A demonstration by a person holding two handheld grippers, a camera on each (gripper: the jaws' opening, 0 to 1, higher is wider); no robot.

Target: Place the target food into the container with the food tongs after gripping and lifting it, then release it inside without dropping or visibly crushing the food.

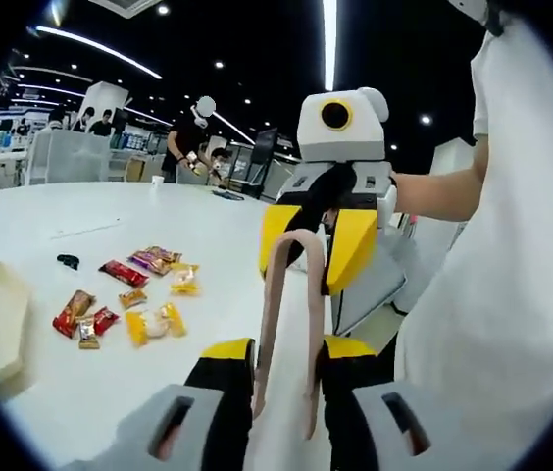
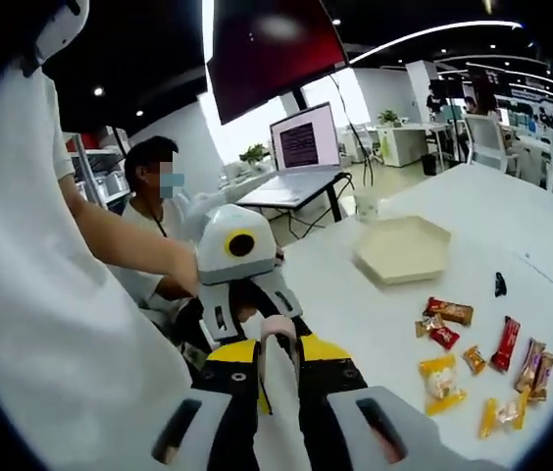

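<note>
1. Left tongs [image 1: 286,392]: the yellow-and-black jaws are clamped on a pair of pinkish food tongs [image 1: 291,314], which rise upright between them, well above the white table [image 1: 110,392].
2. Right tongs [image 2: 278,392]: the jaws are closed on the same pinkish food tongs [image 2: 278,343], pad to pad with the other gripper; in the left gripper view this gripper stands just behind the looped end.
3. Food: wrapped snacks [image 1: 125,294] lie scattered on the table, untouched, well apart from both grippers; they also show in the right gripper view [image 2: 473,363].
4. Container: a beige hexagonal tray [image 2: 404,250] sits on the table beyond the snacks, holding nothing visible.
5. A small black object [image 2: 500,285] lies near the tray.
</note>
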